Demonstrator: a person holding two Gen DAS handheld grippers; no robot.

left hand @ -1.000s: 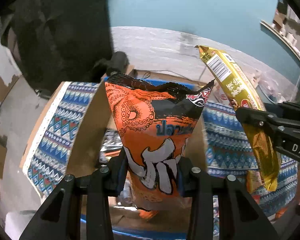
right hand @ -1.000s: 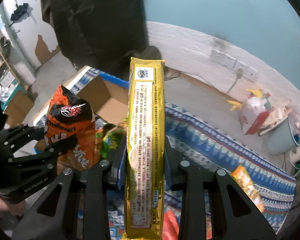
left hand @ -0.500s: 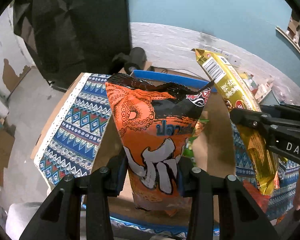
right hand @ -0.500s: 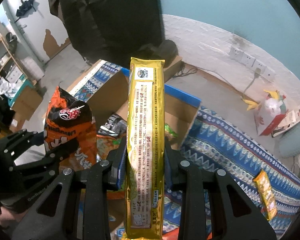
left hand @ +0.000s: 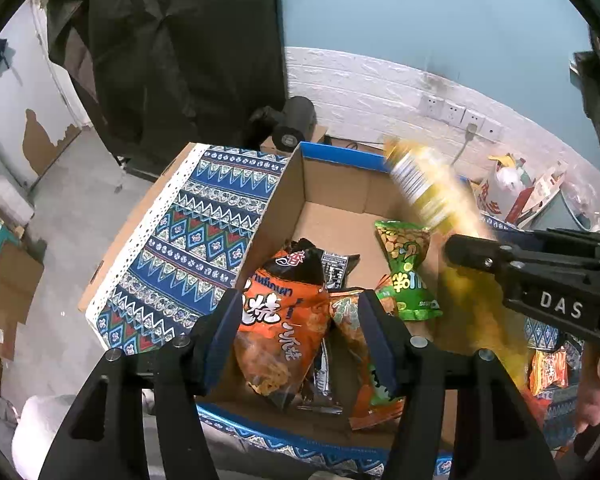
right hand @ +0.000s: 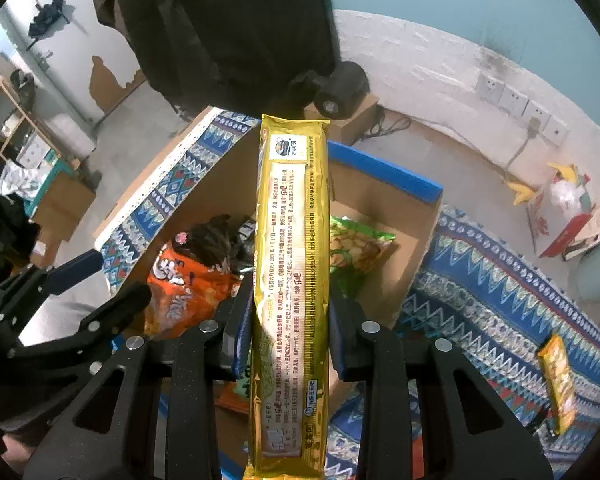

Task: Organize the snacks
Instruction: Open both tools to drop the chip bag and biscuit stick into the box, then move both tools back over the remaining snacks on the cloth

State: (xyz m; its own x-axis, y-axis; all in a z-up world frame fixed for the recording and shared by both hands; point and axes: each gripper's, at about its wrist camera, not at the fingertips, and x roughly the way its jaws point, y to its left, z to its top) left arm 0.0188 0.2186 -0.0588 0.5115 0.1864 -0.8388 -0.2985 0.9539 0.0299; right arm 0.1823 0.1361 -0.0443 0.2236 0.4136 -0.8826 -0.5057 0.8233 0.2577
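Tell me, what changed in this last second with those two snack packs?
The left gripper has just been opening and let go of the orange snack bag, which now lies in the cardboard box among other packets. The right gripper has come over the box, clamping the long gold packet as before.

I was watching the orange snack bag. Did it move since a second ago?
Yes. The orange snack bag has dropped down into the cardboard box. The left gripper has just been opening, and its pads no longer press the bag.
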